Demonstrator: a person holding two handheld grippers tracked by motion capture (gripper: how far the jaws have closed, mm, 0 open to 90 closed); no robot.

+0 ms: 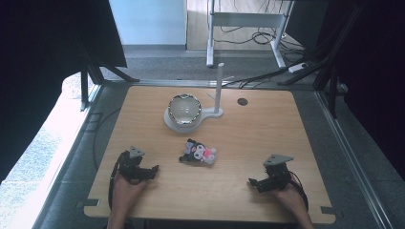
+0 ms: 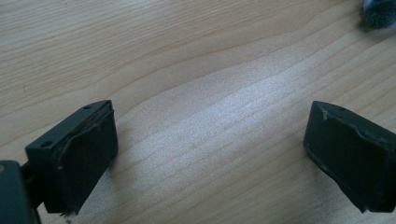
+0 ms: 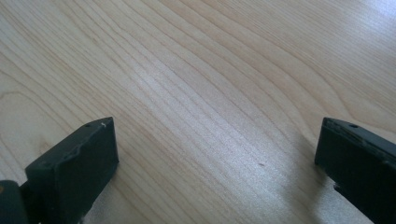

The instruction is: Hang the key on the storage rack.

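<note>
We see the light wooden worktop (image 1: 267,143) spanning the frame. At upper centre sits a shiny metal bowl on a white stand (image 1: 184,109). The black-and-pink plush toy (image 1: 198,153) lies mid-frame. Left gripper (image 1: 154,171) and right gripper (image 1: 251,182), lower frame: fingers wide, empty.

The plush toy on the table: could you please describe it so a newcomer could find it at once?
Start at the wooden table and find the shiny bowl on its white stand near the far edge. Just in front of it, between the two grippers, lies the plush toy: small, soft, black with pink and white patches.
</note>
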